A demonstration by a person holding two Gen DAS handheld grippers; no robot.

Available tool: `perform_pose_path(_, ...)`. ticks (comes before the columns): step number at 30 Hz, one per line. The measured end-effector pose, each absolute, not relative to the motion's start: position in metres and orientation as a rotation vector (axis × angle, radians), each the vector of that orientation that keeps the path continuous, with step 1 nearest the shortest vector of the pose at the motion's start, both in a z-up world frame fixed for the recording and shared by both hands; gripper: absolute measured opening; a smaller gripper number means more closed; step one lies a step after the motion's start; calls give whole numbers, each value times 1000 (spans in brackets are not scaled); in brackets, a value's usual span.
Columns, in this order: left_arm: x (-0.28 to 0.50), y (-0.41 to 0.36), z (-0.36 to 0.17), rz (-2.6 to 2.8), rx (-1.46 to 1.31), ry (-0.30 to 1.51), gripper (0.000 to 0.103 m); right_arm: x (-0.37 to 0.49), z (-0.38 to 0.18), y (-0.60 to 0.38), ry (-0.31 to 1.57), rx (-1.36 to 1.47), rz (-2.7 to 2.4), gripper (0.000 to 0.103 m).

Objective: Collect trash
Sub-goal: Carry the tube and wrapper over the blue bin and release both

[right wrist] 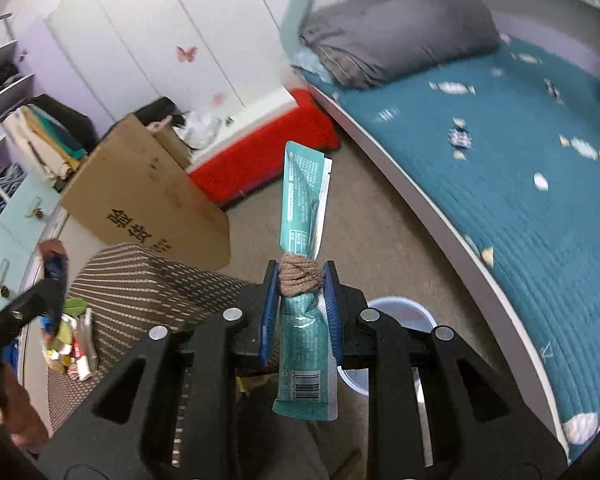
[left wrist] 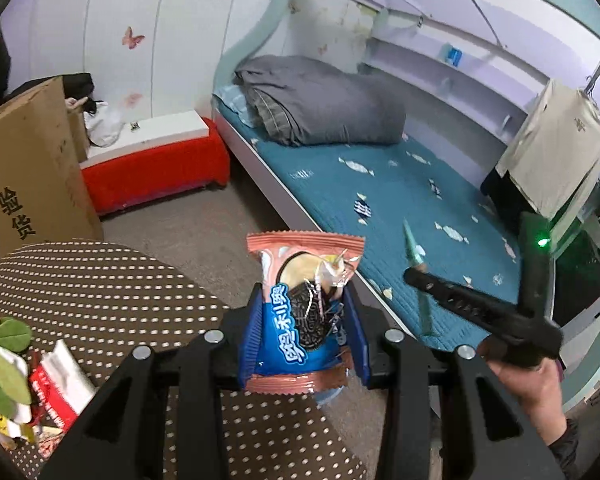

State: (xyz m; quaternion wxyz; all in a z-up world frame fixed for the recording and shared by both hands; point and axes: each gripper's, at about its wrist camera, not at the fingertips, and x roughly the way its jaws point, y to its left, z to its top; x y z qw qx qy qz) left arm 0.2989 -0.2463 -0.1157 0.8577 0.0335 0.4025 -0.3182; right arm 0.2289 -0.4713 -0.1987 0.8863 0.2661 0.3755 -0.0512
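Bin [right wrist: 400,312] mostly hidden behind right claw [right wrist: 302,300]; table litter [left wrist: 40,380] blurred.

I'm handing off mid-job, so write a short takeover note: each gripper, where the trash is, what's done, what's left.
Left gripper: shut on an Oreo cookie wrapper, raised above the polka-dot table.
Right gripper: shut on a teal sachet with brown string wound round its middle.
Bin: a pale blue bucket on the floor, just behind the right gripper.
Done: both pieces picked up.
Left: drop both in the bucket; more packets lie on the table's left edge.
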Motion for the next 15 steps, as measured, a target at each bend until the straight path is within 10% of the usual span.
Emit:
perform_pose_path(9,316,-296,-156,-701,144,949,38,245,-261,-498,866,642,-122,25)
perform_pose_path(12,320,-311,-172,-706,163,989,38,252,-291,-508,922,671,-146,59)
perform_pose_path(15,323,-325,-186,-710,196,1024,38,249,-311,-519,963,718,-179,67)
